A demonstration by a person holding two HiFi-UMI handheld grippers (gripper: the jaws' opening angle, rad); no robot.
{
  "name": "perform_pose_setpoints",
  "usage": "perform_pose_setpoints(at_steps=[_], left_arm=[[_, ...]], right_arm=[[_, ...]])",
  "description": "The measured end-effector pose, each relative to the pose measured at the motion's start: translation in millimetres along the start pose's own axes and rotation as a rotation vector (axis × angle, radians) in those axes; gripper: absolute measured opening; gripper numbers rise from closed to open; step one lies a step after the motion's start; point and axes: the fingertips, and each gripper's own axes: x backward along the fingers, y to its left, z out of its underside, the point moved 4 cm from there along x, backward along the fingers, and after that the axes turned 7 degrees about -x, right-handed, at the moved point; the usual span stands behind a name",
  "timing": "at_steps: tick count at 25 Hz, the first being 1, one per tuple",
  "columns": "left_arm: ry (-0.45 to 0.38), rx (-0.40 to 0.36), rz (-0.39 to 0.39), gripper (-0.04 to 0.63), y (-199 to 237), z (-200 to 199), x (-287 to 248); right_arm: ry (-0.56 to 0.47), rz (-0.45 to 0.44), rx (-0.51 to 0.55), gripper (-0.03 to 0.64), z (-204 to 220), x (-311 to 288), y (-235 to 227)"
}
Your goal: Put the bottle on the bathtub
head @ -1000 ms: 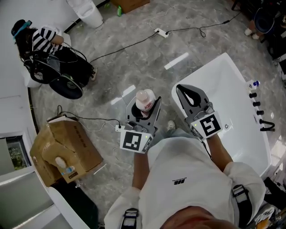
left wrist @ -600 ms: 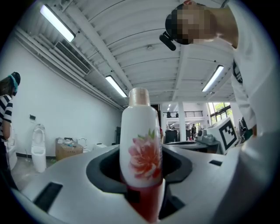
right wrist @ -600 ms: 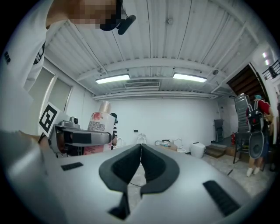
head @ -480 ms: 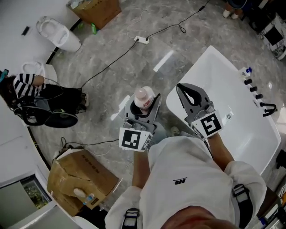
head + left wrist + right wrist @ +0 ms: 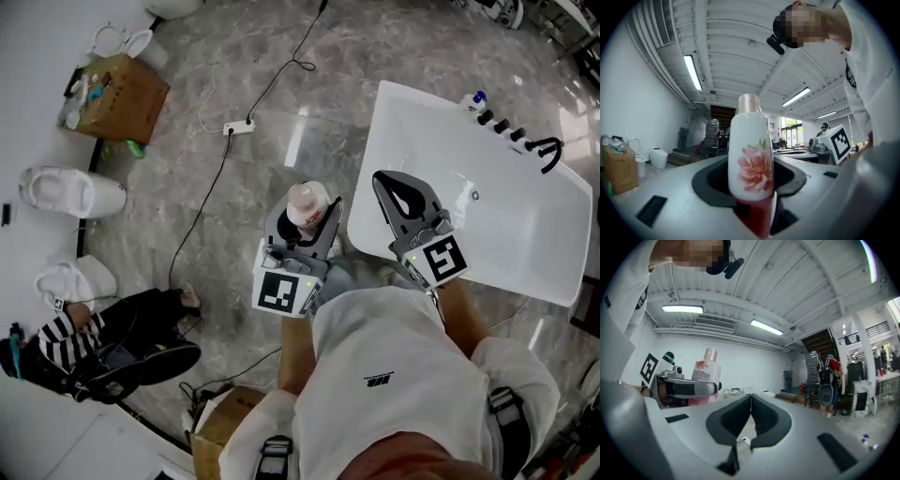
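My left gripper [image 5: 305,225] is shut on a white bottle [image 5: 306,205] with a pink flower print and a pale pink cap; the bottle [image 5: 750,161] stands upright between the jaws, held at its lower part. The same bottle [image 5: 704,376] shows at the left in the right gripper view. My right gripper [image 5: 401,197] is shut with nothing in it, its tips [image 5: 750,397] meeting. It hovers over the near left corner of the white bathtub [image 5: 506,234], which lies to the right of both grippers. The left gripper is over the floor, just left of the tub's edge.
Black taps [image 5: 511,136] sit on the tub's far rim. A power strip with a cable [image 5: 234,127] lies on the grey marble floor. A cardboard box [image 5: 112,94] and white toilets [image 5: 70,192] stand at the left. A seated person in stripes [image 5: 66,323] is at the lower left.
The view has swung round: the bathtub now lies closer and fuller in view at the right, and the box and seated person have shifted left and down. Both grippers keep their hold and pose.
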Motion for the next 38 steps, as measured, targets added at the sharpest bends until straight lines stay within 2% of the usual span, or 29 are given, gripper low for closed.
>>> perform_pose_setpoints(at_steps=[8, 12, 17, 24, 30, 38], left_arm=[[-0.009, 0.007, 0.311, 0.212, 29.1, 10.5, -87.0], [-0.021, 0.011, 0.416, 0.212, 24.7, 13.0, -125.7], [-0.016, 0.017, 0.502, 0.212, -10.2, 15.7, -172.2], [-0.020, -0.002, 0.547, 0.212, -72.8, 16.8, -215.8], [-0.032, -0.019, 0.510, 0.212, -118.4, 25.5, -242.9], [-0.019, -0.043, 0.472, 0.212, -141.3, 44.8, -273.7]], right_arm=[[0.016, 0.319, -0.016, -0.005, 4.2, -12.3, -50.0], [0.022, 0.432, -0.017, -0.005, 5.8, -3.4, -72.6], [0.024, 0.524, -0.018, -0.005, 8.8, 31.2, -109.0], [-0.007, 0.574, -0.047, -0.005, 14.7, 83.9, -156.5], [-0.016, 0.542, -0.060, -0.005, 28.3, 123.7, -188.1], [-0.025, 0.533, -0.071, -0.005, 51.4, 143.4, -222.0]])
